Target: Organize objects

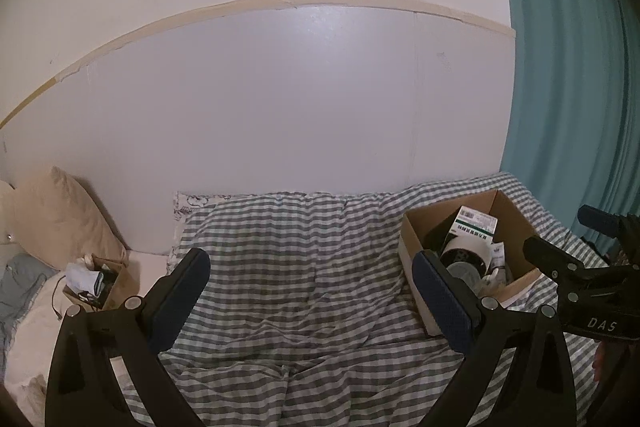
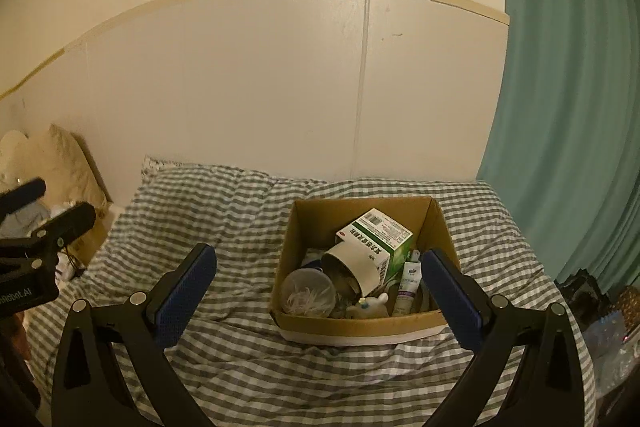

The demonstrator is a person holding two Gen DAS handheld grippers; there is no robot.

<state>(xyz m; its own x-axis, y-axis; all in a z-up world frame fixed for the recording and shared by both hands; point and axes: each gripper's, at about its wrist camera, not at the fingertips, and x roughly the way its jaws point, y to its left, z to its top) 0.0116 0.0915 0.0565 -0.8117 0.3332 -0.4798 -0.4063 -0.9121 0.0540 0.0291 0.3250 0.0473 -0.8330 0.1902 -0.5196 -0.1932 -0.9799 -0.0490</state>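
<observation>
This is a bedroom in a home. A bed covered with a grey-and-white checked duvet (image 2: pixel 224 211) fills the space ahead of and between the fingers in both views. Beyond the fingertips rises a plain pale wall (image 1: pixel 280 99) with a strip of tan tape (image 1: pixel 160 23) along a panel edge. A teal curtain (image 2: pixel 568 107) hangs to the right of the right finger. Left of the left finger, a beige pillow (image 1: pixel 60 215) leans against the wall. An open cardboard box (image 2: pixel 316 223) of household odds and ends sits on the duvet, just beside the right finger.
</observation>
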